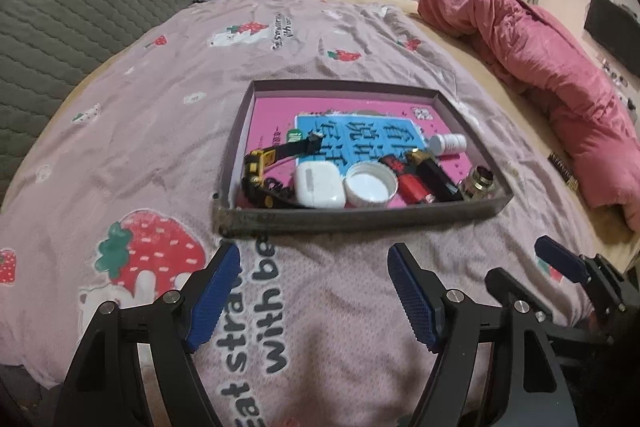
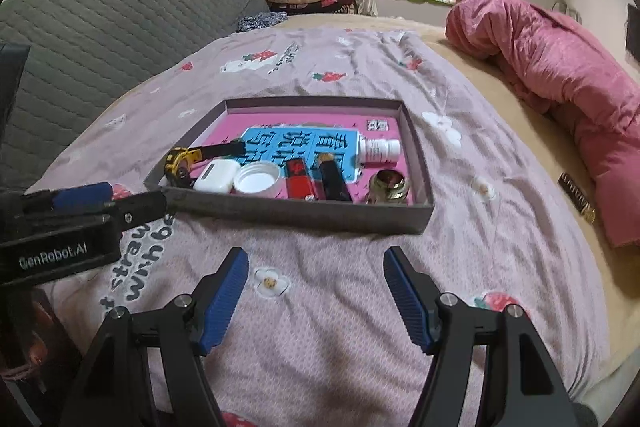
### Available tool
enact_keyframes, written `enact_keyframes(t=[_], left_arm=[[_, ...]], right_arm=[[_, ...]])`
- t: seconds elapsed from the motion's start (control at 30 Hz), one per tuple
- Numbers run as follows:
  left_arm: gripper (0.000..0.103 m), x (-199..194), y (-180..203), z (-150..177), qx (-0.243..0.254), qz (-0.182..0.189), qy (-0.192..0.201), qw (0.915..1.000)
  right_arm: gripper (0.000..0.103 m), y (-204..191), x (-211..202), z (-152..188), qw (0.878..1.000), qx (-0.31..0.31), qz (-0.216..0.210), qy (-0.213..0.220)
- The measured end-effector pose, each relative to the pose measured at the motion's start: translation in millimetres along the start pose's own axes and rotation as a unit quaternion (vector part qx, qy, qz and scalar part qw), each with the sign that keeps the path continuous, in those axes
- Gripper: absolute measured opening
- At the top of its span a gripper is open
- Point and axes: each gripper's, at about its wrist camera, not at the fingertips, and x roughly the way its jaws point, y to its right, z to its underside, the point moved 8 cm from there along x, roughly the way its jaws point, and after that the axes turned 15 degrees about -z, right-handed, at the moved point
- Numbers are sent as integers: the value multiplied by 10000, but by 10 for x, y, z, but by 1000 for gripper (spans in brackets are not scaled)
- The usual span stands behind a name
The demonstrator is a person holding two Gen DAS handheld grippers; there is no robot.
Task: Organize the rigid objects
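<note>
While both tools hang over the bed, the shallow grey cardboard tray [image 1: 360, 217] sits on the pink strawberry bedsheet [image 1: 160, 131] just ahead of them. The left gripper [image 1: 314, 297] has its jaws wide apart and holds nothing. The right gripper [image 2: 316, 299] is the same, wide apart and bare.

Inside the tray, along its near wall, lie a yellow and black watch [image 1: 260, 167], a white earbud case [image 1: 318, 185], a white round lid [image 1: 371, 185], a red lighter [image 1: 404, 179], a black tube [image 1: 434, 173] and a brass fitting [image 1: 478, 183]. A white pill bottle [image 1: 448, 143] lies farther back.

It looks like the sorting is nearly done. Next, a tool may need to find any leftover thing.

The sheet says "with be". The left tool reads "GenRobot.AI".
</note>
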Motion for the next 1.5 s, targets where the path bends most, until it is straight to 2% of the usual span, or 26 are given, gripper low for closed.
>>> enact_keyframes(t=[0.27, 0.6, 1.07, 1.5], left_arm=[[77, 43, 10, 209, 11, -44, -173, 9998], [77, 76, 85, 335, 44, 18, -205, 9998], [77, 204, 33, 395, 17, -200, -281, 9994], [77, 238, 39, 454, 59, -215, -299, 9993]], right_arm=[[70, -40, -43, 82, 9995, -272, 167, 29], [70, -7, -53, 97, 9995, -210, 183, 134], [70, 58, 38, 212, 9998, -126, 149, 10], [70, 57, 50, 240, 9998, -98, 146, -21]])
